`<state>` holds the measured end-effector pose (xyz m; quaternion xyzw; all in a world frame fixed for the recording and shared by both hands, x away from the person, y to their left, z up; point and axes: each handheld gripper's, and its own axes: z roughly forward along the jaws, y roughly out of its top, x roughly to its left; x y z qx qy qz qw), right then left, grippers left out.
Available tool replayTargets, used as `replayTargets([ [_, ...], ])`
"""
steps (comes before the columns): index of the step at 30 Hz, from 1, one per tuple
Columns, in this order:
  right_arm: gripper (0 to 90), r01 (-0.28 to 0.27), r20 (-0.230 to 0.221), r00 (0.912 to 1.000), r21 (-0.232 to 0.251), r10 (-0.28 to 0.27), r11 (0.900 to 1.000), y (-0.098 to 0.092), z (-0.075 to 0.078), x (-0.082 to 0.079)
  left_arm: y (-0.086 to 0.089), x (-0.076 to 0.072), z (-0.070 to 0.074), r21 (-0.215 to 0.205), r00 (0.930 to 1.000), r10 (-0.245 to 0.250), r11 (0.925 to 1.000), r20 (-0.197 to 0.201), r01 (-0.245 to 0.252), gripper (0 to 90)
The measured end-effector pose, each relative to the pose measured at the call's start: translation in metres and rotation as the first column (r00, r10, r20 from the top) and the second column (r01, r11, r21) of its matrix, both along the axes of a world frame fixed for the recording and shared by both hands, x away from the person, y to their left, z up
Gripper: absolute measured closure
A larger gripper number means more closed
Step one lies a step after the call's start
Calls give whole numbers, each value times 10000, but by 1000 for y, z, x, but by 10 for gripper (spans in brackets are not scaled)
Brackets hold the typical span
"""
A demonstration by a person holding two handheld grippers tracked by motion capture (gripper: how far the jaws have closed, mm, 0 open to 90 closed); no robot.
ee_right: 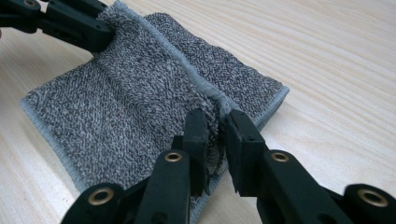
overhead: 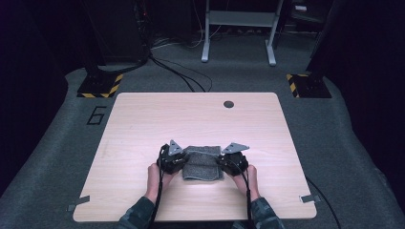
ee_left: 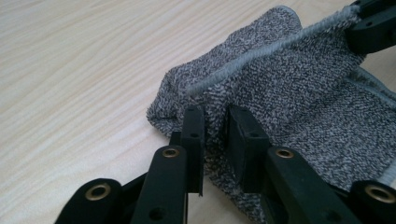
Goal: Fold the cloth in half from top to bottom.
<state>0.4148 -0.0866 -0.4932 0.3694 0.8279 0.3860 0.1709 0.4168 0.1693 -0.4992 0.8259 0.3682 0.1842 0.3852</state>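
a grey terry towel (overhead: 203, 163) lies folded on the near middle of a pale wooden table (overhead: 143, 124), with a person's two hands holding a gripper at each of its ends. the left gripper (ee_left: 215, 126) has its jaws a small way apart with a fold of the towel's edge standing between them, though whether the pads press the cloth cannot be told. the right gripper (ee_right: 218, 128) stands likewise at the opposite end, its jaws narrowly parted around the hemmed edge.
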Motion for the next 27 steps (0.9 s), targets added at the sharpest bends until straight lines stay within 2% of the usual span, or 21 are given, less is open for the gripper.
replayTargets([
  [1, 773, -5, -17, 10000, -12, 5, 10000, -1, 0, 0, 1, -1, 0, 95, 10000, -72, 9999, -17, 72, 738],
  [4, 740, 42, -129, 9999, 57, -41, 10000, -2, 2, -5, 4, -6, 0, -27, 9998, -154, 9999, -144, 154, 687],
  [8, 663, -149, -211, 9997, 135, 152, 9998, -8, 4, -12, 11, -15, -2, -344, 9994, -102, 9994, -334, 90, 609],
  [10, 611, -145, -237, 9996, 189, 149, 9997, -11, 6, -17, 15, -20, 0, -435, 9988, -91, 9990, -484, 70, 513],
  [13, 565, -104, -106, 9999, 354, 107, 9993, -18, 13, -24, 22, -27, 5, -606, 9991, -103, 9981, -409, 78, 444],
  [16, 533, 55, 35, 10000, 570, -57, 9984, -24, 20, -25, 28, -26, 14, -741, 9997, 127, 9972, -232, -144, 395],
  [19, 523, 353, 105, 9993, 647, -361, 9973, -26, 27, -17, 31, -8, 25, -782, 9977, 679, 9946, -36, -679, 375],
  [23, 513, 847, 333, 9957, 469, -863, 9953, -22, 32, 9, 24, 25, 30, -459, 9923, 1216, 9914, -256, -1226, 354],
  [25, 505, 1104, 65, 9939, 135, -1105, 9938, -16, 29, 29, 17, 42, 28, -61, 9914, 1239, 9922, -412, -1243, 353],
  [26, 502, 1140, 11, 9935, 43, -1140, 9935, -14, 27, 35, 14, 50, 26, 23, 9906, 1184, 9929, -688, -1186, 351],
  [27, 499, 1224, -273, 9921, -41, -1224, 9925, -9, 23, 43, 10, 54, 23, 185, 9906, 1135, 9935, -763, -1124, 345],
])
